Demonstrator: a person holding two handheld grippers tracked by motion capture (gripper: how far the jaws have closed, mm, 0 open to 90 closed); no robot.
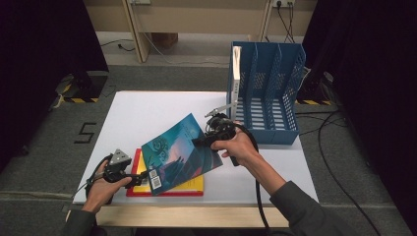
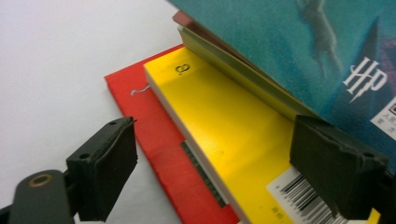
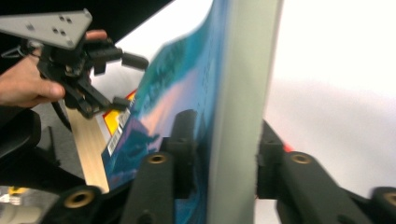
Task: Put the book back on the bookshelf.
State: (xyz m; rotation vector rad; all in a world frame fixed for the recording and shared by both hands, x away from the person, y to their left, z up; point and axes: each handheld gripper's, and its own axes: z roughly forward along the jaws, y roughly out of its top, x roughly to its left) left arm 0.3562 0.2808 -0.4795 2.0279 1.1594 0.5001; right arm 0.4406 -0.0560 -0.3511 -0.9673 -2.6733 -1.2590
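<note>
A teal picture book (image 1: 179,152) is tilted up off a small stack, and my right gripper (image 1: 204,141) is shut on its upper right edge. In the right gripper view the jaws (image 3: 227,128) press on both sides of the book (image 3: 187,88) near its pale edge. Under it lie a yellow book (image 1: 194,185) and a red book (image 1: 133,189). My left gripper (image 1: 138,178) stands open at the stack's left end. In the left gripper view (image 2: 215,133), the yellow book (image 2: 224,112) and red book (image 2: 149,121) lie between the wide jaws, with the teal book (image 2: 289,42) overhead.
A blue file rack (image 1: 275,93) stands at the table's back right, with a thin book (image 1: 236,69) upright in its leftmost slot. The white table top (image 1: 147,113) is bare to the left and behind the stack. The wooden front edge (image 1: 196,216) runs just below the books.
</note>
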